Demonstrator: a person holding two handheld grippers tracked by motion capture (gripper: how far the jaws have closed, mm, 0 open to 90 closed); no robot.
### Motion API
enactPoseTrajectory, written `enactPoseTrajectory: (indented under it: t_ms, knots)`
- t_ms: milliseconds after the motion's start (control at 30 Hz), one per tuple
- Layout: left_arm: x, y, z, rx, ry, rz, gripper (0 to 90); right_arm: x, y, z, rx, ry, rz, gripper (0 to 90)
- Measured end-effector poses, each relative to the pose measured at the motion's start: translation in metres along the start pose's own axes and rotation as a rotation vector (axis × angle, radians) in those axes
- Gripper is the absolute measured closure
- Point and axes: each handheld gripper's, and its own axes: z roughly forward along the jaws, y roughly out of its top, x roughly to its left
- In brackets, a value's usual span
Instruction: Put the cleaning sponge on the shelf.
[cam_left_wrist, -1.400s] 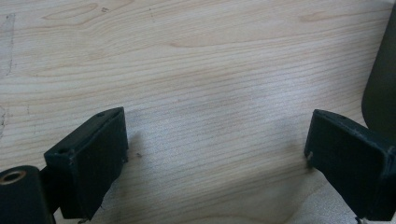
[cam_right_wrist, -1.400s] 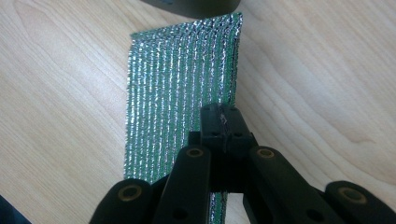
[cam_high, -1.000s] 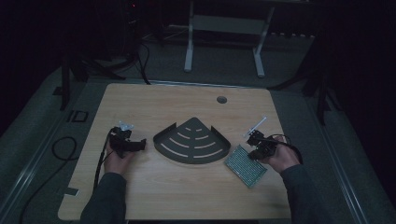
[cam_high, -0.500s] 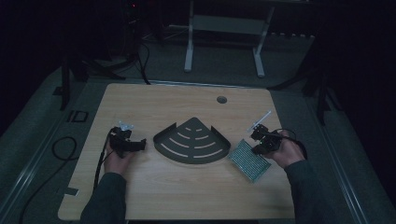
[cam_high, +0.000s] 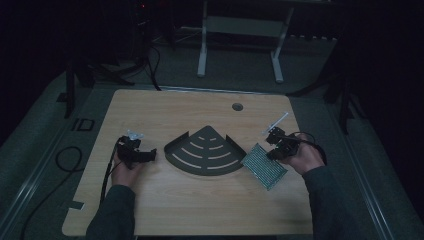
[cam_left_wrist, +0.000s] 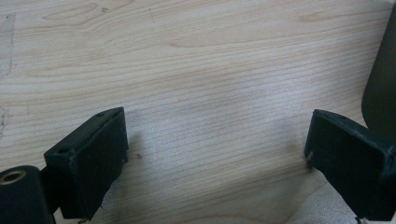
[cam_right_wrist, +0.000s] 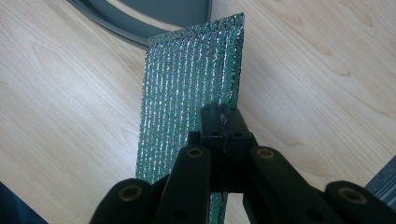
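Just ahead of the right gripper (cam_right_wrist: 219, 112) lies a dark fan-shaped rack (cam_high: 205, 152), beside the green sponge pad (cam_right_wrist: 187, 93) its closed jaws pinch. Since a second ago that pad's edge has lifted. Across the table (cam_high: 165, 107), the left gripper (cam_left_wrist: 217, 154) stands wide open over bare wood.

Right gripper (cam_right_wrist: 221, 114) clamped on green glittery sheet (cam_right_wrist: 187, 93) above wooden table (cam_right_wrist: 60, 93).
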Motion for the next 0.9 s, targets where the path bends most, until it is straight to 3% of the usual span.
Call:
enactPoseTrajectory:
  t_ms: [900]
  knots:
    - [0.0,0.0,0.0,-0.002,0.0,-0.002,6.6,-0.002,0.025,-0.005,-0.012,-0.001,-0.008,89.9]
